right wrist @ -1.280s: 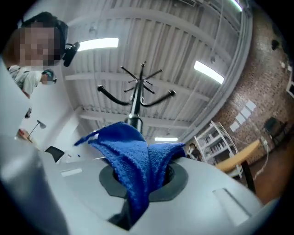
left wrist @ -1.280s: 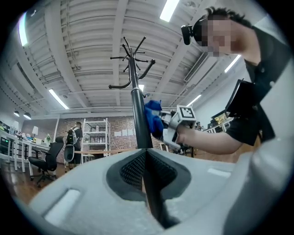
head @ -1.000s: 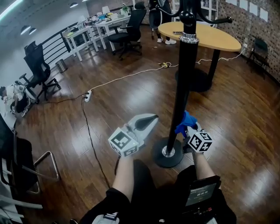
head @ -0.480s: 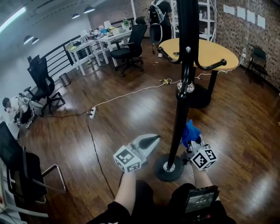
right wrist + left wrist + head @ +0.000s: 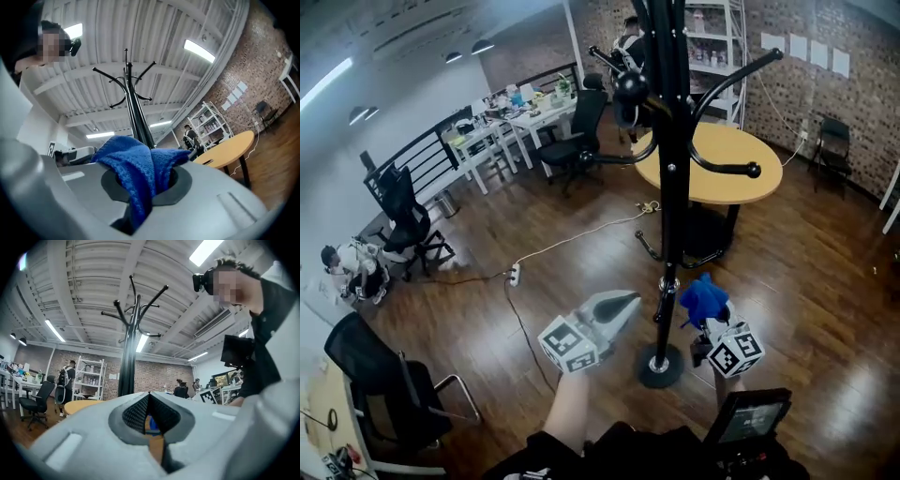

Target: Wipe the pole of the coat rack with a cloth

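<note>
Where head view leaves grips unclear | right tongs pinch blue cloth beside pole; left tongs closed, empty

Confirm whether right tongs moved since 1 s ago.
Yes. Right tongs, with cloth, rose along the pole, from near its base toward the silver collar.

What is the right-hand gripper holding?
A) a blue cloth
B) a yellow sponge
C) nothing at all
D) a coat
A: the right gripper has its jaws closed on a blue cloth, which bunches out of them next to the black pole.
</note>
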Demonstrator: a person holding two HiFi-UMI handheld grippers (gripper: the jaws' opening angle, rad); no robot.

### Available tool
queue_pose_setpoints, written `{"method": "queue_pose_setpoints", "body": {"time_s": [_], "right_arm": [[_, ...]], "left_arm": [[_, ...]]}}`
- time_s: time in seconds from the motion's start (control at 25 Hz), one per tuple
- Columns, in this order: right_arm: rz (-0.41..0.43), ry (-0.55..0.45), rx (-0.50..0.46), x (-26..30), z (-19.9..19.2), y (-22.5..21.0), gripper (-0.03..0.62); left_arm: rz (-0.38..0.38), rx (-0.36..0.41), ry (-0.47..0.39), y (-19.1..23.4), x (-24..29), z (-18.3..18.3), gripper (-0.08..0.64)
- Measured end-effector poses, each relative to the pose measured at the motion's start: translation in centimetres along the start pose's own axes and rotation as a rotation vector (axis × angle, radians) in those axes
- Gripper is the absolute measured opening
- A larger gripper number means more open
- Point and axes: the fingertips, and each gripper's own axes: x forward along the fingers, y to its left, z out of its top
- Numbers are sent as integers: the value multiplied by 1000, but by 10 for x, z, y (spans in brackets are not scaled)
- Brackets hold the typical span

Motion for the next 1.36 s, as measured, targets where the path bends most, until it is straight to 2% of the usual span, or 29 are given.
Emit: {"method": "queue_pose_setpoints", "body": {"time_s": [0.04, 0.2, 0.36, 0.52, 1.0, 1.36], "right_arm": [[10, 19, -21, -10, 15, 13, 34], [146, 125, -112, -18, 63, 76, 34], [215, 176, -148, -29, 87, 114, 33], [276, 193, -177, -28, 89, 143, 32], [315, 167, -172, -28, 95, 180, 32], [320, 165, -171, -20, 93, 184, 32]], "left_arm": [[-15, -4, -11, -12, -2, 18, -3], [-44, -1, -73, -42, -14, 75, -3], [-38, -4, -84, -60, -19, 86, -3], [-22, 21, -55, -68, -25, 85, -3], [-18, 40, -84, -71, -42, 101, -3], [-30, 52, -78, -63, -43, 102, -3]]}}
